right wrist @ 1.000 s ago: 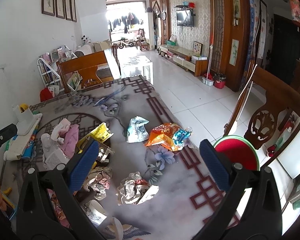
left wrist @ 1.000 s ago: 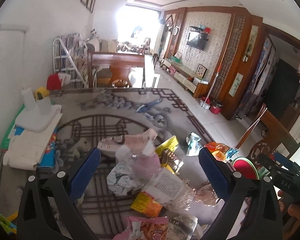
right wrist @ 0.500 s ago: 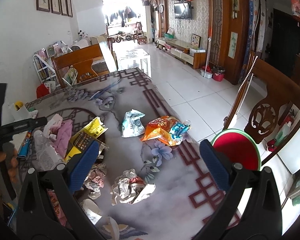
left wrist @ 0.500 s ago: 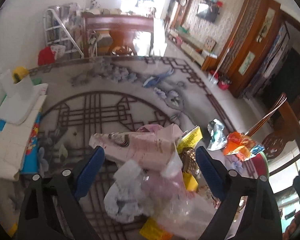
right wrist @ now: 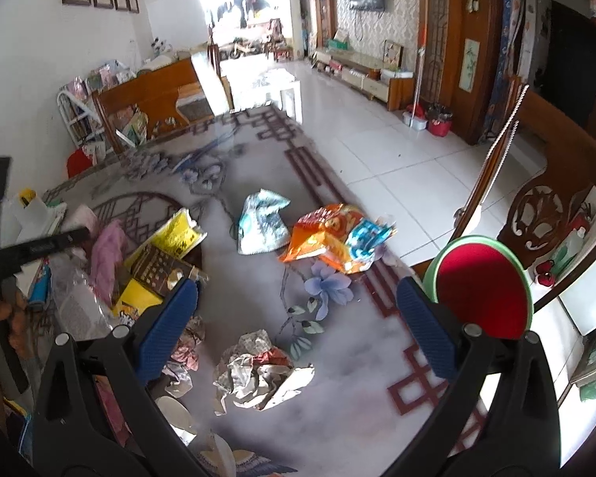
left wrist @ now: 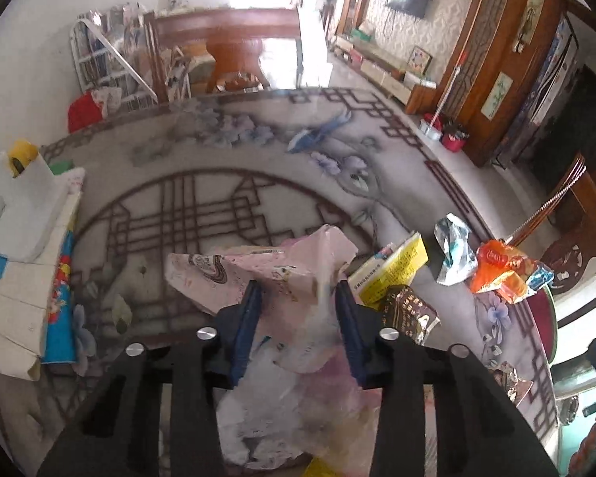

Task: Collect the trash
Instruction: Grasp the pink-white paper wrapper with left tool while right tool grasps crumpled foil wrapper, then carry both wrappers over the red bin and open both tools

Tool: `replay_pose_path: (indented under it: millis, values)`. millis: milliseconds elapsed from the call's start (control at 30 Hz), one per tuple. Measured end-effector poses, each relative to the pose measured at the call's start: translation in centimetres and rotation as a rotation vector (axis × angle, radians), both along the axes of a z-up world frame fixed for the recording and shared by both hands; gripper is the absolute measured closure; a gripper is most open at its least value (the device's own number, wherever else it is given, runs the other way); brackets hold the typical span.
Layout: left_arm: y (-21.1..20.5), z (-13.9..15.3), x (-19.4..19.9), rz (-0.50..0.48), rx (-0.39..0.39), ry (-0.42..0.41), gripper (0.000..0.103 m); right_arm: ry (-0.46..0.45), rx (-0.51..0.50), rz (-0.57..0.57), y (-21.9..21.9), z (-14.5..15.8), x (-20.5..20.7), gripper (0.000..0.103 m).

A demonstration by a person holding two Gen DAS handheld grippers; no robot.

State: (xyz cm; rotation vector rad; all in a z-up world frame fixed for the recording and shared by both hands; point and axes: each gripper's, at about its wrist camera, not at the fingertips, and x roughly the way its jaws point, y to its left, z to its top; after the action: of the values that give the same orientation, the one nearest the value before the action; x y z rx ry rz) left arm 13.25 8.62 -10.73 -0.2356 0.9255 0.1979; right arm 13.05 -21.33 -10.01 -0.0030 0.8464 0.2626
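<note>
Trash lies scattered on a patterned table [left wrist: 226,159]. My left gripper [left wrist: 298,290] points down into the pile, its jaws closing, and its blue pads press on a crumpled pink wrapper [left wrist: 298,262] over a clear plastic bag. Beside it lie a yellow box [left wrist: 389,270], a brown packet [left wrist: 411,312], a silver-blue wrapper [left wrist: 453,254] and an orange snack bag [left wrist: 500,270]. My right gripper [right wrist: 296,294] hangs open above the table, nothing between its fingers. Crumpled paper [right wrist: 258,369] lies just below it, and the orange snack bag [right wrist: 326,234] sits further ahead.
White tissue packs [left wrist: 28,238] are stacked at the table's left edge. A red stool with a green rim [right wrist: 480,290] and a carved wooden chair [right wrist: 544,206] stand off the table's right edge. A hand [right wrist: 0,318] holds the left tool at the far left.
My left gripper dropped forward into the pile and its jaws went from wide apart to tight on the pink wrapper. The right gripper sank slightly toward the table.
</note>
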Motion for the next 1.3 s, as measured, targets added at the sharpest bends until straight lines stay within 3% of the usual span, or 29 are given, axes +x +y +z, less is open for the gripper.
replay_pose_path:
  millis: [133,300,400,467,533,567,700,733,1000,1300]
  values:
    - [1.0,2.1,-1.1,0.039,-0.002,-0.078,0.077,0.120,0.034,0.029,0.5,-2.3,1.0,0.004]
    - [1.4,4.5,-2.2,0.067,0.013,-0.162,0.077,0.293,0.118,0.046,0.9,-5.6,1.6,0.004]
    - [1.1,6.0,-2.7,0.070,0.027,-0.214,0.077,0.359,0.115,0.059,1.4,-7.3,1.4,0.004]
    - [0.7,7.0,-3.1,0.071,0.037,-0.246,0.077,0.384,0.099,0.075,1.8,-8.2,1.1,0.011]
    - [0.4,7.9,-3.4,0.068,0.038,-0.273,0.077,0.415,0.083,0.095,2.0,-8.9,0.9,0.037]
    - [0.2,8.3,-3.6,0.063,0.031,-0.287,0.077,0.418,0.077,0.100,2.0,-9.0,0.7,0.043]
    - [-1.0,9.7,-4.3,0.038,0.016,-0.328,0.080,0.402,0.156,0.103,0.9,-8.1,0.5,0.072]
    - [-1.3,9.9,-4.5,0.031,0.011,-0.339,0.080,0.385,0.169,0.099,0.4,-7.5,0.4,0.074]
    - [-5.1,11.2,-5.1,-0.056,-0.056,-0.388,0.081,0.216,0.196,0.057,-3.4,-2.1,-0.3,0.077]
    - [-12.7,11.3,-3.4,-0.223,-0.139,-0.405,0.081,0.113,0.182,-0.040,-9.7,0.9,-0.2,0.077]
